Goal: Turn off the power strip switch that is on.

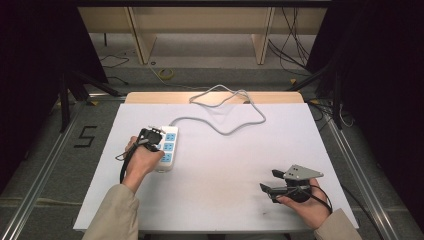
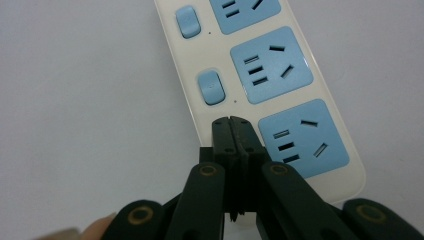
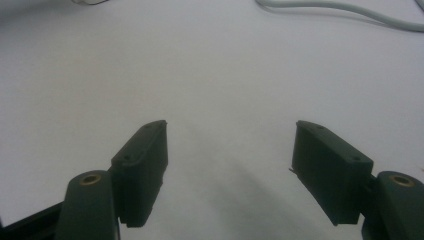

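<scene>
Now the left gripper point(image 2: 231, 120) is down over the power strip point(image 2: 260, 75), its two black fingers point(image 2: 222, 132) pressed tight together with nothing between them, tips right at the strip's white face. In the left gripper view they meet along the column of blue rocker switches, just below the second switch point(image 2: 210, 87) and just beside the nearest blue socket point(image 2: 301, 137), which sits off to their right; whether the tips actually touch the plastic I cannot tell. From the high view, the strip point(image 1: 168, 148) lies on the left half of the white tabletop point(image 1: 225, 165), long side running away from the person, three blue sockets in a row, with the left hand point(image 1: 141, 160) and its gripper point(image 1: 150, 134) covering the strip's left edge. The grey cable point(image 1: 220, 127) snakes off the far end and loops toward the tabletop's back edge. Over on the right, the right gripper point(image 1: 268, 181) lies low near the front right corner, well apart from the strip, held in the right hand point(image 1: 305, 202). In the right gripper view its fingers point(image 3: 142, 165) are spread wide over bare white surface, with a stretch of cable point(image 3: 345, 11) far ahead.
</scene>
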